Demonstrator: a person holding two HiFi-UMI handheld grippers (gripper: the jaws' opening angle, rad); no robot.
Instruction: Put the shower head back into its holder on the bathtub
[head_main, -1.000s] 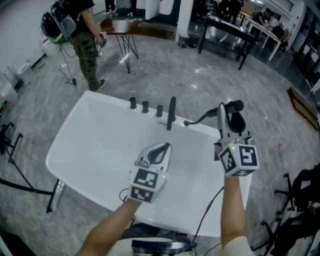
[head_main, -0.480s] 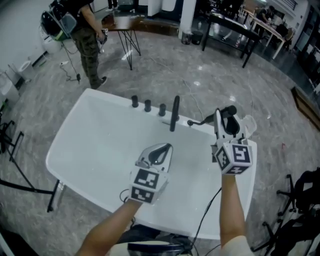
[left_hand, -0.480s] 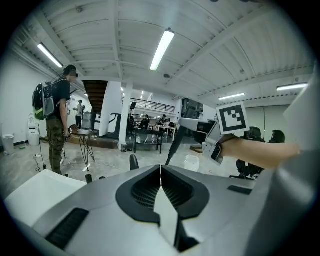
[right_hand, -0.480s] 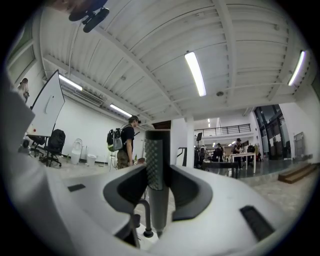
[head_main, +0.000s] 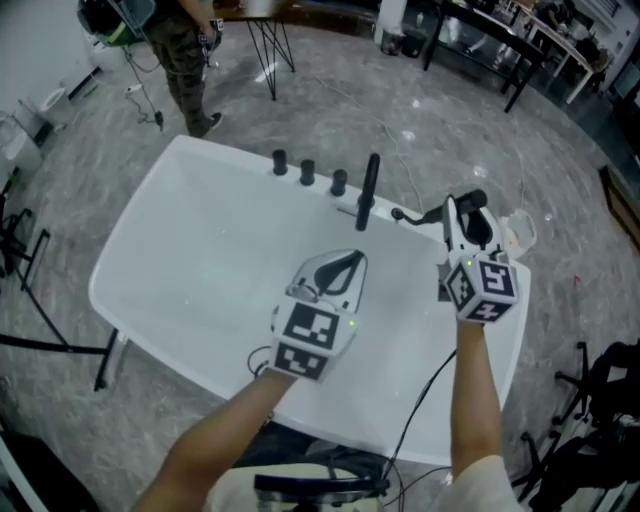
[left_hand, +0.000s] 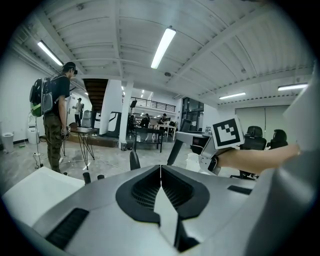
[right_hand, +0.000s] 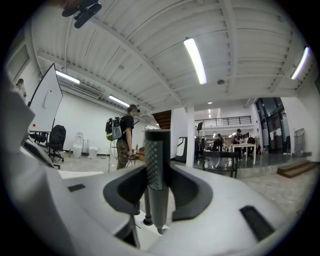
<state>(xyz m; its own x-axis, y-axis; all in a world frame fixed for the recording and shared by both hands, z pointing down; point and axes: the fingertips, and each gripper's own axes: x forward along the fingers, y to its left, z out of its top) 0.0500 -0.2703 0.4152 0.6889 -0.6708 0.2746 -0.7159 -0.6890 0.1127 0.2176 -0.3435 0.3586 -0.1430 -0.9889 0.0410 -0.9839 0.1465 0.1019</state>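
My right gripper (head_main: 463, 216) is shut on the black shower head (head_main: 479, 230), held just above the far right rim of the white bathtub (head_main: 190, 260). In the right gripper view its ribbed black handle (right_hand: 155, 180) stands upright between the jaws, and below it a small black fitting (right_hand: 147, 220) sits on the white rim. A black hose (head_main: 420, 214) runs left from the head to the rim. My left gripper (head_main: 347, 262) hovers over the tub's middle, its jaws shut (left_hand: 160, 172) on nothing.
Three black knobs (head_main: 307, 172) and a tall black spout (head_main: 369, 188) stand along the tub's far rim, left of the shower head. A person (head_main: 185, 60) with a backpack stands beyond the tub's far left corner. Black-legged tables (head_main: 500, 40) are at the back.
My right gripper has come down with the shower head toward the tub's right rim. The left gripper has sunk a little over the tub.
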